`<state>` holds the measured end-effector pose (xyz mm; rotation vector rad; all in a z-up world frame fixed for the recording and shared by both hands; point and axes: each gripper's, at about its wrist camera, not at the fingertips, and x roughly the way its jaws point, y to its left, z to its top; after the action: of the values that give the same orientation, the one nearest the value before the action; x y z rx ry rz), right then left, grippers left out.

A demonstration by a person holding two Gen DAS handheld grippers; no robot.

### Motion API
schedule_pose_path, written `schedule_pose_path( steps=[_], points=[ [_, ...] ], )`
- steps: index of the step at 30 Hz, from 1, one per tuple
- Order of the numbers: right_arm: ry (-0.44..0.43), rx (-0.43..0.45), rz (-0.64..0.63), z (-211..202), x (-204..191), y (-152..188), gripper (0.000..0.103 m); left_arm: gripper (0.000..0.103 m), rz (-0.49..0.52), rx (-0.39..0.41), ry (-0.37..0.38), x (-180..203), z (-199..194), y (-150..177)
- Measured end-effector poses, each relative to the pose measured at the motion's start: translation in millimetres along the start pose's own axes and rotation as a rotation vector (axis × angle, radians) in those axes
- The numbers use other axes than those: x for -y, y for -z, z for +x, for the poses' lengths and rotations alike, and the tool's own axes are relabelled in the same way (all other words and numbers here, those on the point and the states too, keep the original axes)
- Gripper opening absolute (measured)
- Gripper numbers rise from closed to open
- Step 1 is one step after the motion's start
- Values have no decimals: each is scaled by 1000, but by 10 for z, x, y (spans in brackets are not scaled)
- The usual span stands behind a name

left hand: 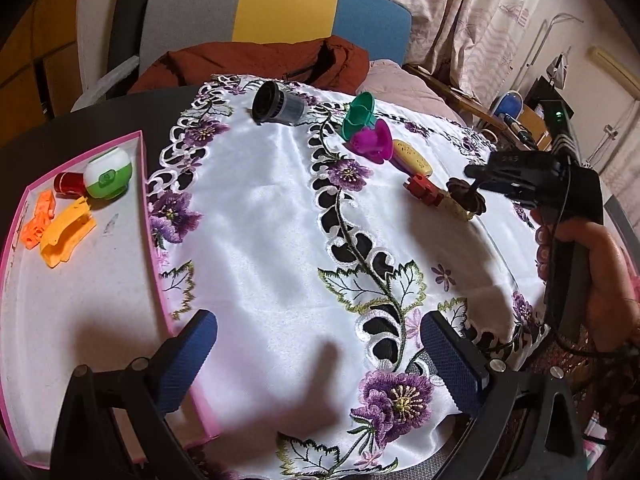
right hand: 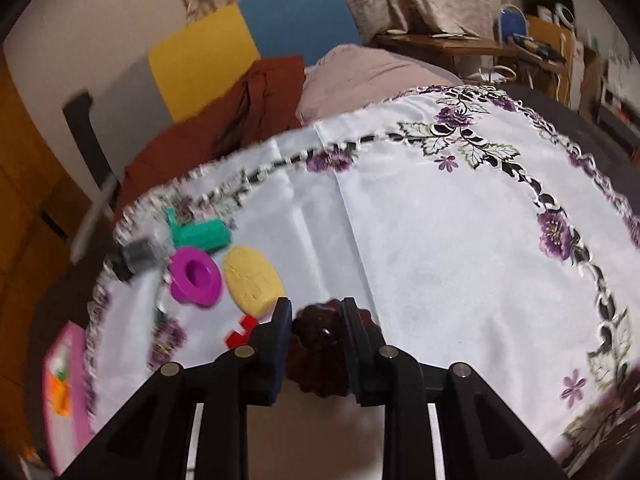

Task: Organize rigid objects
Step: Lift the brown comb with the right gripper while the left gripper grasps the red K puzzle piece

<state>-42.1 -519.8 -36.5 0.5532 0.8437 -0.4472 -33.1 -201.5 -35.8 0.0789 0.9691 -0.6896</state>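
My right gripper [right hand: 318,320] is shut on a dark brown scalloped lid [right hand: 320,344]; in the left wrist view the lid [left hand: 466,196] sits under that gripper [left hand: 474,184] at the cloth's right side. Beside it lie a red block [left hand: 424,190], a yellow oval piece [left hand: 412,156], a magenta spool [left hand: 374,140], a green funnel-shaped piece [left hand: 358,114] and a black-grey cylinder [left hand: 276,104]. My left gripper [left hand: 316,344] is open and empty over the near cloth, next to the pink tray [left hand: 158,280].
The pink tray holds a green-white ball [left hand: 108,174], a red piece [left hand: 68,183] and orange and yellow clips [left hand: 60,228]. A white embroidered cloth [left hand: 272,240] covers the dark table. A chair with a rust-coloured garment [left hand: 256,64] stands behind.
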Motion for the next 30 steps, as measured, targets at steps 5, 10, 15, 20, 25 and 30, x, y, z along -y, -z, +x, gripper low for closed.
schedule_pose_path(
  steps=[5, 10, 15, 20, 25, 30],
  points=[
    [60, -5, -58, 27, -56, 55, 22, 102, 12, -4, 0, 64, 55, -82],
    [50, 2, -18, -15, 16, 59, 22, 102, 47, -4, -3, 221, 150, -214],
    [65, 23, 46, -66, 133, 44, 22, 103, 84, 9, -7, 474, 301, -425],
    [86, 33, 89, -89, 227, 34, 22, 103, 143, 18, -34, 795, 577, -663],
    [77, 31, 121, -97, 291, 39, 22, 103, 202, 16, -53, 1059, 961, -894],
    [71, 28, 145, -92, 335, 40, 22, 103, 338, 35, -39, 1274, 1235, -1071]
  ],
)
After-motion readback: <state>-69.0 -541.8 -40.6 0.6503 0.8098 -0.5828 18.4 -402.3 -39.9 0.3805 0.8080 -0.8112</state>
